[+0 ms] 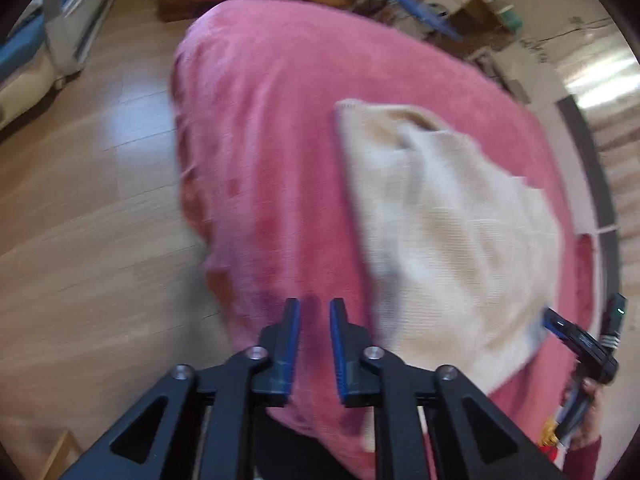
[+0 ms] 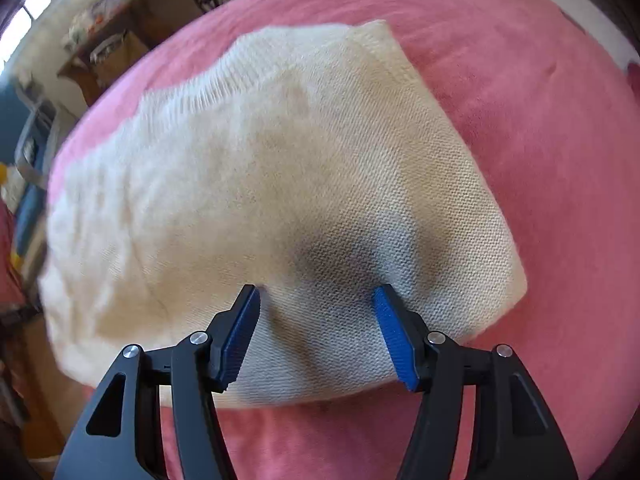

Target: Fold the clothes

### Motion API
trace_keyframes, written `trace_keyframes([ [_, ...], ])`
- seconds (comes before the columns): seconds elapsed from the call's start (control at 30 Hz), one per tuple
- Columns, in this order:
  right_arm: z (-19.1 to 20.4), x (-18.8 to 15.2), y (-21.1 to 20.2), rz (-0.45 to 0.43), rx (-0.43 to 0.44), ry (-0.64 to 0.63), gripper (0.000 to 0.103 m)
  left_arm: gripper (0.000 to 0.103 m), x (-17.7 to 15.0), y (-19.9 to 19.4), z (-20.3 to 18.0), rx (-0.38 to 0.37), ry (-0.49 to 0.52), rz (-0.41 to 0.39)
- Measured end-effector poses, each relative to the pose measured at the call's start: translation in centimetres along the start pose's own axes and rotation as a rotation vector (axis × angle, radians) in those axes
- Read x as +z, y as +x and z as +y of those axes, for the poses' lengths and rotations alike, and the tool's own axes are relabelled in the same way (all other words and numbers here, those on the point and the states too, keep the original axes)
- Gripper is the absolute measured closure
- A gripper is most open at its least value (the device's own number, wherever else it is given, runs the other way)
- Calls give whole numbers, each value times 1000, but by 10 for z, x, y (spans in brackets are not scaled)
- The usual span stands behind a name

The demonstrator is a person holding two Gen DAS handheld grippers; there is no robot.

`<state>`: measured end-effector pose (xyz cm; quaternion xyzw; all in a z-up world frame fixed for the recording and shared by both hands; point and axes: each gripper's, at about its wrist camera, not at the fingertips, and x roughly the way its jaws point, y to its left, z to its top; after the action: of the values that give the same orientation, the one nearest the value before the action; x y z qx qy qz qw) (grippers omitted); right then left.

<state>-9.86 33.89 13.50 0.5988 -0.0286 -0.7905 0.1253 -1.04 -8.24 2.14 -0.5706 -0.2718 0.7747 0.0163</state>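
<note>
A pale wooden floor [image 1: 80, 208] runs beside the surface, which is draped in a pink fleece blanket [image 1: 260, 140]. On the left, the left gripper [image 1: 315, 312] hangs over bare blanket, jaws narrow with nothing between them. To its right the cream knitted garment [image 2: 280, 184] lies already folded into a thick, soft block. The right gripper [image 2: 316, 300] stands on its near edge, jaws wide, pressing nothing. The fold looks nearly finished; next probably comes smoothing or a final fold, with a pinch through all layers.

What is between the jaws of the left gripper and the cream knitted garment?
In the left wrist view, only bare pink blanket lies between the left gripper and the cream knitted garment; its jaws hold nothing.
</note>
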Motion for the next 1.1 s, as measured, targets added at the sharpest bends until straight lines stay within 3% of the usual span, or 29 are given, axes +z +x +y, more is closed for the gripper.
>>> trace_keyframes([
  [0.13, 6, 8, -15, -35, 105, 31, 40, 85, 2, -3, -66, -131, 155, -38],
  [0.27, 20, 13, -7, -42, 96, 10, 40, 85, 20, 31, -116, -89, 246, -49],
  [0.33, 22, 21, 5, -39, 87, 10, 40, 85, 28, 54, -106, 37, 223, -9],
  [0.37, 21, 25, 14, -29, 70, 10, 40, 86, 28, 60, -88, 57, 198, 18],
  [0.43, 11, 26, 26, -4, 13, 17, 40, 99, 22, 58, -62, 55, 165, 4],
  [0.57, -5, 25, 32, 5, -32, -18, 41, 101, 6, 45, -39, 68, 149, -18],
  [0.63, -9, 26, 22, -3, 0, -5, 41, 101, 1, 36, -42, 45, 129, -28],
  [0.67, -12, 27, 16, -7, 17, 3, 41, 97, 2, 28, -46, 35, 129, -47],
  [0.7, -14, 31, 8, -27, 60, 22, 41, 85, 5, 21, -53, 15, 144, -73],
  [0.73, -17, 35, -1, -52, 111, 45, 40, 83, 8, 14, -61, -6, 160, -99],
  [0.8, -28, 52, -18, -112, 201, 100, 40, 82, 16, 3, -77, -55, 194, -138],
  [0.9, -39, 86, -26, -164, 295, 158, 40, 82, 31, 10, -104, -57, 254, -164],
  [0.97, -41, 108, -20, -157, 371, 186, 40, 82, 36, 21, -102, -15, 265, -157],
  [1.03, -37, 122, -2, -93, 406, 195, 40, 82, 45, 47, -97, 66, 254, -127],
  [1.07, -26, 128, 23, -39, 399, 195, 40, 82, 49, 60, -83, 85, 239, -94],
  [1.1, -22, 130, 42, -2, 316, 183, 40, 82, 52, 73, -69, 102, 223, -60],
])
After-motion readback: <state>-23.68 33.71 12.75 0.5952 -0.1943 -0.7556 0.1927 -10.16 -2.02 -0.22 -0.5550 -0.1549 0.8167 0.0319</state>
